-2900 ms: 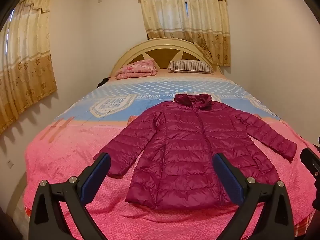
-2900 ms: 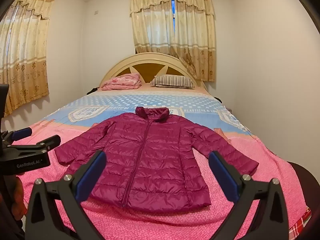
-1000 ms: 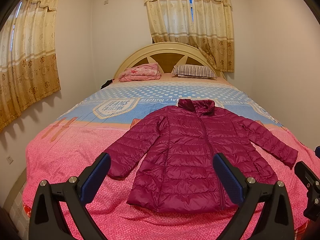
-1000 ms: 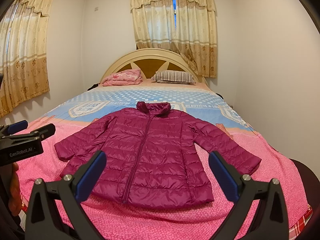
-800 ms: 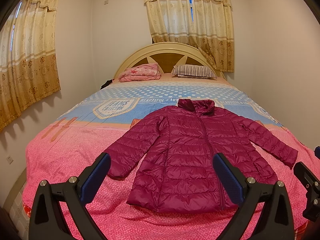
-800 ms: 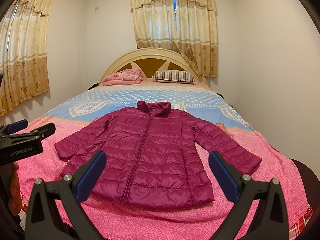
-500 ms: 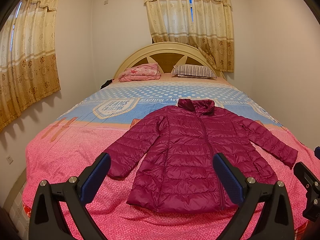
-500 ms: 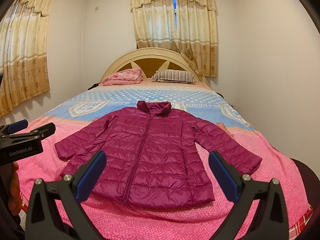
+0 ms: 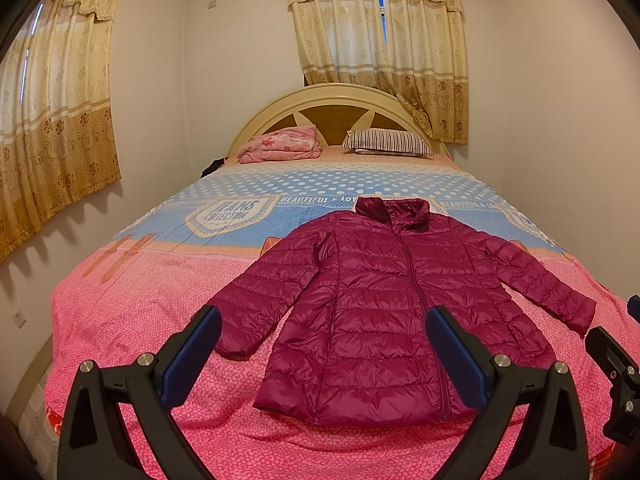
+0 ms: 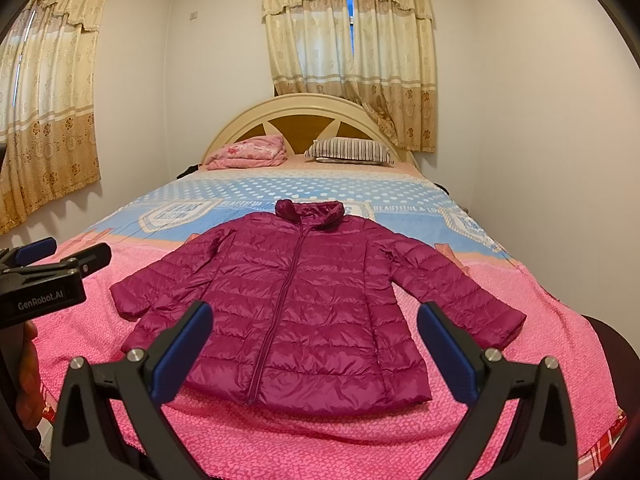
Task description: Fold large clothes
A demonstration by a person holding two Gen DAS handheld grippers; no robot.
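Observation:
A magenta quilted puffer jacket (image 9: pixel 384 304) (image 10: pixel 304 292) lies flat and face up on the bed, zipped, collar toward the headboard, both sleeves spread outward. My left gripper (image 9: pixel 324 344) hovers open in front of the jacket's hem, nothing between its blue-padded fingers. My right gripper (image 10: pixel 316 340) is likewise open and held short of the hem. Each gripper shows at the edge of the other's view: the right gripper (image 9: pixel 616 364), the left gripper (image 10: pixel 52 276) with a hand under it.
The bed (image 9: pixel 132 304) has a pink and blue cover. A folded pink blanket (image 9: pixel 280 144) and a striped pillow (image 9: pixel 384 142) lie by the cream headboard (image 10: pixel 308 108). Walls stand close on both sides; curtains (image 9: pixel 52 92) hang left and behind.
Since 2.9 s ago both grippers have pulled back and tilted up slightly. Over the last second nothing has visibly moved.

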